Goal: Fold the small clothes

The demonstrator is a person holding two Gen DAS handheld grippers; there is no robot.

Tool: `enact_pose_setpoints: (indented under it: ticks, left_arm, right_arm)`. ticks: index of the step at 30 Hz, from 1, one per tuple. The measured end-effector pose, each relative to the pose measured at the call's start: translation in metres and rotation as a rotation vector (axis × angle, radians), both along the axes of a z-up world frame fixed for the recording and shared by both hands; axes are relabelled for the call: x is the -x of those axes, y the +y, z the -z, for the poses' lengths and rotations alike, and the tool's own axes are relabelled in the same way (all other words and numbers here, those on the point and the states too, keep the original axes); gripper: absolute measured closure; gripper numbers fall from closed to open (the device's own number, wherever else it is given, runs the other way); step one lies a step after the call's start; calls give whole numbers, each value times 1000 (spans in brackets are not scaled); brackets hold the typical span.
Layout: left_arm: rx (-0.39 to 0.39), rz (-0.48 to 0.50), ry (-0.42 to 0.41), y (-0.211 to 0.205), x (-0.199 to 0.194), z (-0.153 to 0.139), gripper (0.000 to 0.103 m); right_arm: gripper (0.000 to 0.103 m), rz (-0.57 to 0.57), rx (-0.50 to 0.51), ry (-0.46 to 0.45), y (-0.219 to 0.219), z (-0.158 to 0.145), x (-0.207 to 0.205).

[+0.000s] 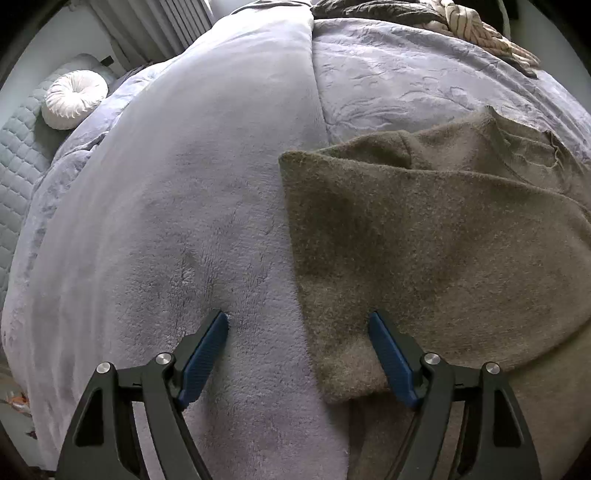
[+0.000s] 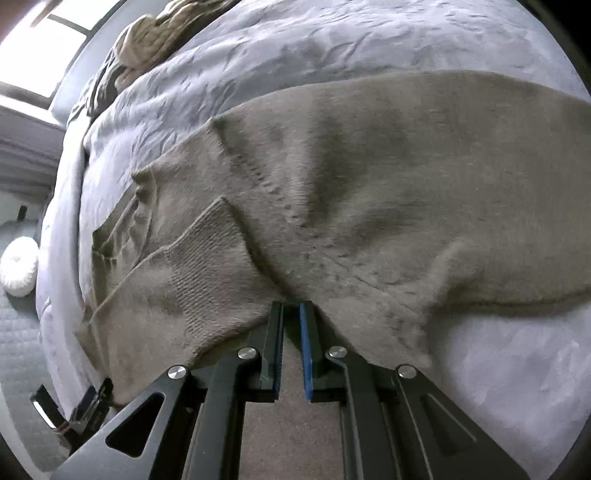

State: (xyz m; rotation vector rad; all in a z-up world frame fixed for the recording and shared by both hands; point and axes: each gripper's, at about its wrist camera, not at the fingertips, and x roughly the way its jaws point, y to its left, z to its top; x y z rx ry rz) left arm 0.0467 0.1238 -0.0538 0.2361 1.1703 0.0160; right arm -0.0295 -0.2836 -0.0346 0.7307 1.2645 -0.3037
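A grey-brown knitted sweater (image 1: 436,236) lies partly folded on the lavender bed cover (image 1: 184,206). My left gripper (image 1: 299,325) is open, its fingers straddling the sweater's near left corner, one blue pad (image 1: 388,354) over the knit and the other over the cover. In the right wrist view the sweater (image 2: 369,177) spreads across the bed, a sleeve folded over at the left. My right gripper (image 2: 291,310) is shut on the sweater's near edge, which bunches into folds at the fingertips.
A round white cushion (image 1: 74,99) lies on a quilted grey mat at the far left, also in the right wrist view (image 2: 18,271). More crumpled clothes (image 1: 461,22) are piled at the far end of the bed. The left gripper's body (image 2: 74,410) shows at lower left.
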Motion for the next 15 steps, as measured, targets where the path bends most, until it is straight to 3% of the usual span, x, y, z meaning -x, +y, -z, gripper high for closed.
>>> enact_pose_setpoints:
  ticks: [8,10,12,15]
  left_arm:
    - [-10,33,35,-14,8,-10,23]
    - [4,49,39,-21,13,-17,23]
    - [24,64,41,-29,17,-25,23]
    - [64,88,44,-44,24,-35,23]
  right_arm:
    - [93,-9,-54,-11,-9,-12,25]
    - [82,-9,-64,-16,-10,-15,32]
    - [57,-8,-67,-23,-9,-18,37]
    - [55,-17,-70,-33,-5,-23,44]
